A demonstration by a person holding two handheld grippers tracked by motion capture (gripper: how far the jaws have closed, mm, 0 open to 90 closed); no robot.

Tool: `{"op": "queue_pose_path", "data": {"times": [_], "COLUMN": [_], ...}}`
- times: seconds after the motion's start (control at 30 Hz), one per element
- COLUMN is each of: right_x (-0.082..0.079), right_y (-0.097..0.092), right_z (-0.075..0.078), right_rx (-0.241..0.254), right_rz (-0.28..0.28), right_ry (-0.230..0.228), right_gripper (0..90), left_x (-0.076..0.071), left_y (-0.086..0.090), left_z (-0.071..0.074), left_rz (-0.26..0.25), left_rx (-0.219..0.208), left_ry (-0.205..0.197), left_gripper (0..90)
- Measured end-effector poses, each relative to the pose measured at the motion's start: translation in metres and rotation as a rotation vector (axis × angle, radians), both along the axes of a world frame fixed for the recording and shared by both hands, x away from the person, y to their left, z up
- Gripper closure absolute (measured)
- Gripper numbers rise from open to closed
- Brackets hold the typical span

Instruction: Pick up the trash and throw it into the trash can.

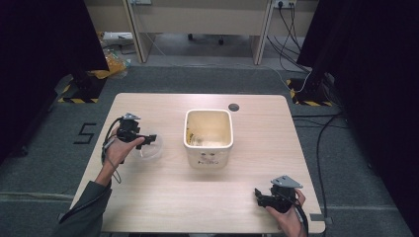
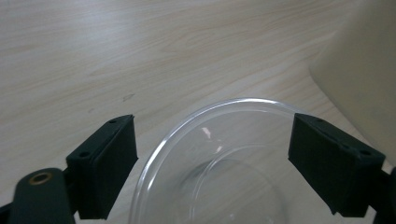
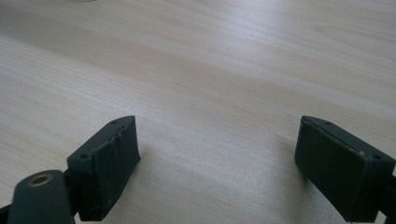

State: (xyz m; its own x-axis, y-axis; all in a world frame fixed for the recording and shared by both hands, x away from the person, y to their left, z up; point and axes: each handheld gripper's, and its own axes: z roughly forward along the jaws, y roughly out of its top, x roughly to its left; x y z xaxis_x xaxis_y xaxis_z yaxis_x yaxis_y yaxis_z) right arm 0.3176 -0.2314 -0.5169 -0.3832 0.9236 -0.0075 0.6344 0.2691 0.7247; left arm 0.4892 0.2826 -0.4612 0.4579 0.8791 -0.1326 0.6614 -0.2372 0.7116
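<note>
A clear plastic bowl (image 1: 151, 147) sits on the wooden table (image 1: 163, 192), left of a cream square bin (image 1: 208, 134). My left gripper (image 1: 146, 139) is open, one jaw on each side of the bowl. In the left gripper view the bowl's rim (image 2: 243, 101) spans almost the whole gap of the left gripper (image 2: 215, 135), and the bin's wall (image 2: 364, 70) rises at the right. Whether the pads touch the rim I cannot tell. My right gripper (image 1: 259, 195) rests open near the table's front right. The right gripper (image 3: 217, 140) has only bare wood between its pads.
A small dark round spot (image 1: 233, 107) lies on the table behind the bin. The bin holds something pale and hard to make out. Cables and dark stands are on the floor beyond the table's far corners.
</note>
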Motion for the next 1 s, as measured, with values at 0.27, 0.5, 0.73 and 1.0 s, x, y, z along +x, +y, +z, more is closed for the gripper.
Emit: {"op": "queue_pose_path", "data": {"times": [0.27,0.5,0.73,1.0], "right_x": [0.000,0.000,-0.001,-0.005], "right_y": [0.000,0.000,-0.001,0.014], "right_z": [0.000,0.000,0.001,0.006], "right_rx": [-0.002,-0.001,0.007,0.025], "right_rz": [0.001,0.000,0.006,0.052], "right_ry": [0.001,0.002,0.000,-0.029], "right_gripper": [13.8,13.8,17.2,18.7], "left_x": [-0.019,-0.050,-0.087,-0.115], "left_y": [-0.002,-0.016,-0.031,-0.048], "left_z": [-0.003,-0.005,-0.008,-0.011], "left_rz": [-0.033,-0.067,-0.092,-0.153], "left_rx": [-0.036,-0.054,-0.070,-0.106], "left_ry": [0.001,-0.027,-0.051,-0.044], "left_gripper": [15.7,17.8,17.8,16.8]}}
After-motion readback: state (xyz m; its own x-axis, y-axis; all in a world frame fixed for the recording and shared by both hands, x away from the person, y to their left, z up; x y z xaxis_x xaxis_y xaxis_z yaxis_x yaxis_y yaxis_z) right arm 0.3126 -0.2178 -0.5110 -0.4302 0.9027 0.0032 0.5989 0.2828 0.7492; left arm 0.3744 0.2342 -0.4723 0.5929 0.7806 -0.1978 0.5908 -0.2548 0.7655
